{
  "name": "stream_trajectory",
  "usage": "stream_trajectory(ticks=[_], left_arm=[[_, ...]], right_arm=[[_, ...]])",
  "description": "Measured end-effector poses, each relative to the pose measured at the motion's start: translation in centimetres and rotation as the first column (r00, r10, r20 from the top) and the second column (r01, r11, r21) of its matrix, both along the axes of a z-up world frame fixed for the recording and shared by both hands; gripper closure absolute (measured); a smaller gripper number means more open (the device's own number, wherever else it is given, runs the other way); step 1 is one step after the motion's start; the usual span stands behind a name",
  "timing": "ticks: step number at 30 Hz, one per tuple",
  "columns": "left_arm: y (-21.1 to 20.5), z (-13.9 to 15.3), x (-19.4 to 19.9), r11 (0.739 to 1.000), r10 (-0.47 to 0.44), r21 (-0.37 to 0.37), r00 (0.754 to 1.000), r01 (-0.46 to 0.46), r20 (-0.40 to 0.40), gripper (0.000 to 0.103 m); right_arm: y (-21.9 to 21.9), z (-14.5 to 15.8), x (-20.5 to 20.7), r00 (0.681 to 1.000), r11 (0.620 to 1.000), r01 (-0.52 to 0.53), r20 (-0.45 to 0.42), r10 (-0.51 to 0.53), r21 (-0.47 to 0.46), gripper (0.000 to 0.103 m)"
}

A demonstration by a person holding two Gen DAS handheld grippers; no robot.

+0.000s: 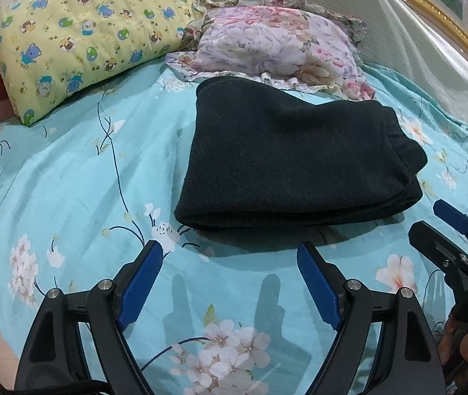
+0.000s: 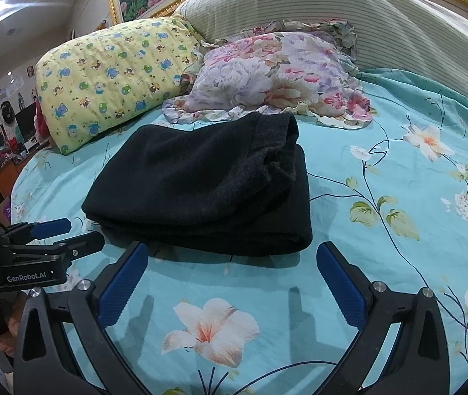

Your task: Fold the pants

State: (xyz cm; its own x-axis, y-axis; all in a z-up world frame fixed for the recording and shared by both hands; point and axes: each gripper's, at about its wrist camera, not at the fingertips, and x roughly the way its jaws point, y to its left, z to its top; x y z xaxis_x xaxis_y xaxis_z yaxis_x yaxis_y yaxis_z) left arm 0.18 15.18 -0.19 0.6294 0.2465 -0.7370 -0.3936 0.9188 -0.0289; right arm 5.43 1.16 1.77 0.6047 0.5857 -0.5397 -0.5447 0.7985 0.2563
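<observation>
The dark pants are lying folded on the floral bed sheet, just before the pillows. Both the left gripper and right gripper are hovering nearby, jaws released, gripping nothing.

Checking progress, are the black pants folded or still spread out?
Folded: the black pants lie as a compact stack of layers on the bedsheet.

Turquoise floral bedsheet under folded black pants, yellow pillow, floral pillow.
</observation>
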Motion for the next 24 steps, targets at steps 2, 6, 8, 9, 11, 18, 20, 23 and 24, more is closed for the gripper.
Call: stream_trajectory(ticks=[2, 6, 8, 9, 11, 18, 20, 23, 24], left_arm=[[-0.2, -0.1, 0.0, 1.0, -0.006, 0.006, 1.0, 0.006, 0.0, 0.019], [-0.2, -0.2, 0.1, 1.0, -0.01, 0.01, 1.0, 0.01, 0.001, 0.019], [-0.2, -0.3, 0.1, 1.0, -0.008, 0.01, 1.0, 0.008, 0.002, 0.019], [-0.2, -0.3, 0.1, 1.0, -0.006, 0.01, 1.0, 0.006, 0.005, 0.019], [-0.1, -0.4, 0.0, 1.0, -0.004, 0.01, 1.0, 0.003, 0.009, 0.019], [0.0, -0.4, -0.1, 1.0, 0.001, 0.021, 1.0, -0.001, 0.026, 0.019], [0.0, -0.4, 0.0, 1.0, -0.001, 0.023, 1.0, 0.001, 0.027, 0.019], [0.0, -0.5, 0.0, 1.0, -0.002, 0.025, 1.0, 0.002, 0.026, 0.019], [0.0, -0.5, 0.1, 1.0, -0.002, 0.025, 1.0, 0.002, 0.026, 0.019]], right_arm=[[0.2, -0.1, 0.0, 1.0, 1.0, -0.006, 0.003, 0.006, -0.006, 0.001], [0.5, -0.2, 0.1, 1.0, 1.0, -0.006, 0.004, 0.006, -0.007, 0.001], [0.7, -0.2, 0.1, 1.0, 1.0, -0.009, 0.006, 0.009, -0.006, 0.001], [0.8, -0.2, 0.1, 1.0, 1.0, -0.009, 0.007, 0.009, -0.008, 0.001], [1.0, -0.2, 0.1, 1.0, 1.0, -0.017, 0.01, 0.017, -0.005, 0.001], [1.7, 0.1, -0.2, 0.998, 0.999, -0.037, 0.045, 0.036, 0.007, 0.001], [1.9, 0.0, -0.2, 0.998, 0.999, -0.037, 0.048, 0.037, -0.002, 0.001], [2.3, -0.2, -0.2, 0.998, 0.999, -0.046, 0.041, 0.046, -0.009, 0.001], [2.3, -0.2, -0.2, 0.998, 0.999, -0.047, 0.041, 0.047, -0.011, 0.001]])
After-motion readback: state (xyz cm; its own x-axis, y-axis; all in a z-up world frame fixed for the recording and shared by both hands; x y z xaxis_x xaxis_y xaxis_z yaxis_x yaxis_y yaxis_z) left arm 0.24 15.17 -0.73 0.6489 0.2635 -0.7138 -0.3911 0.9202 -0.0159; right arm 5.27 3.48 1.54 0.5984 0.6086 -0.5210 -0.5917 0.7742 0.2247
